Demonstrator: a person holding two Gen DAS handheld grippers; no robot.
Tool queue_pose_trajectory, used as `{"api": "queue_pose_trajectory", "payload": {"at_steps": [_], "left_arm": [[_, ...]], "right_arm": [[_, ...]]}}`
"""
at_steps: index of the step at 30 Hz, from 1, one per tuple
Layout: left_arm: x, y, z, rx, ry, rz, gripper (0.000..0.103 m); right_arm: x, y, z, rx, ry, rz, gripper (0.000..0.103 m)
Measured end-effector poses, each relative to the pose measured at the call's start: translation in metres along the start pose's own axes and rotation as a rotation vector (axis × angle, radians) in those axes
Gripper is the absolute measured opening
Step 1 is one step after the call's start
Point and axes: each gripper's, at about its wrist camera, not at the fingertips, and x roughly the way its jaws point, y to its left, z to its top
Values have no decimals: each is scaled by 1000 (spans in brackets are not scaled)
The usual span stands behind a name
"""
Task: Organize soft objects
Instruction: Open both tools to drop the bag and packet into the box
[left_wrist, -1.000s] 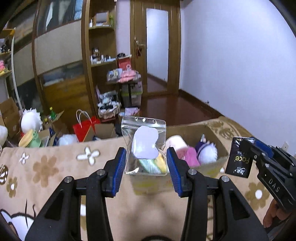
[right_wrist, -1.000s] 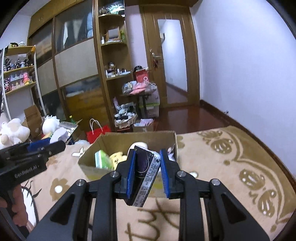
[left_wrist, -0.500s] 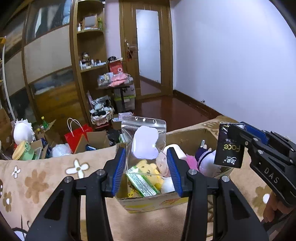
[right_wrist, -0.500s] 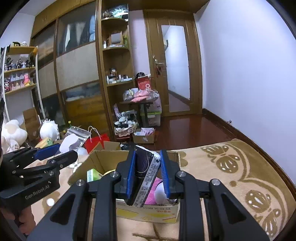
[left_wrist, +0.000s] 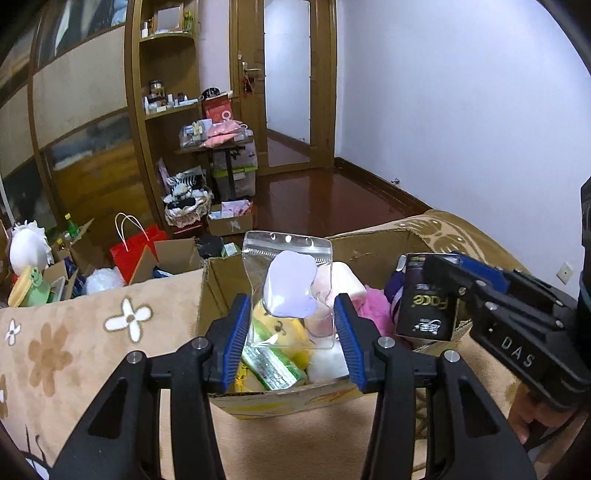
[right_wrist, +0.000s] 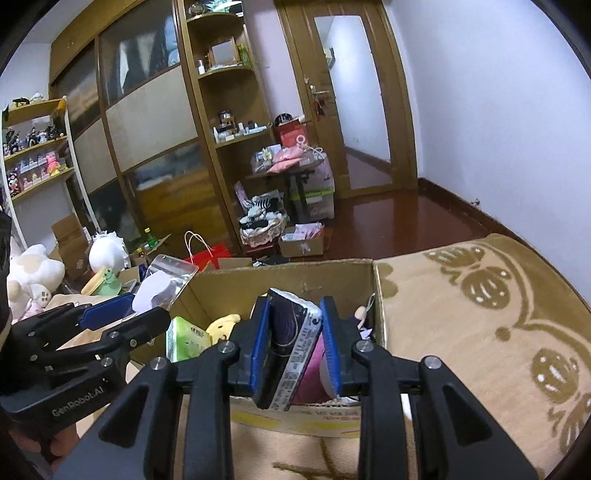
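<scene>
Soft toys (left_wrist: 291, 332) are filling a cardboard box (left_wrist: 221, 280) on the bed (left_wrist: 74, 332); above it, the left hand-held gripper (left_wrist: 291, 332) is pinching a clear zip pouch (left_wrist: 290, 291), and the right hand-held gripper (right_wrist: 295, 339) is squeezing a black "Face" pack (right_wrist: 291, 343).

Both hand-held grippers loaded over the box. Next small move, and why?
Probably open the left hand-held gripper to drop the clear zip bag. It hangs over the open cardboard box, above the plush toys, so a release should land inside. The right hand-held gripper holds the dark packet over the same box and can release after.
</scene>
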Motion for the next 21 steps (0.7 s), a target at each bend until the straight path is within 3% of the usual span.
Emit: {"api": "queue_pose_trajectory", "payload": {"at_steps": [5,9,11,15,17,21], "left_arm": [[1,-1,-4,10,5,31,63],[1,4,-7,6,23,57,68],[-1,7,-10,3,34,70,69],[-10,12,-15,-9,46,92,72],[-18,14,-17,-14,41,101,73],[-34,14,-19,-21,34,101,75]], "right_arm": [[4,2,-4,-11,18,16,32],[1,3,-6,-11,30,7,37],[-4,2,-6,-5,25,7,47],[-16,1,-4,-6,21,7,53],[-23,1,-3,-7,18,12,65],[-39,3,-3,-20,8,3,71]]}}
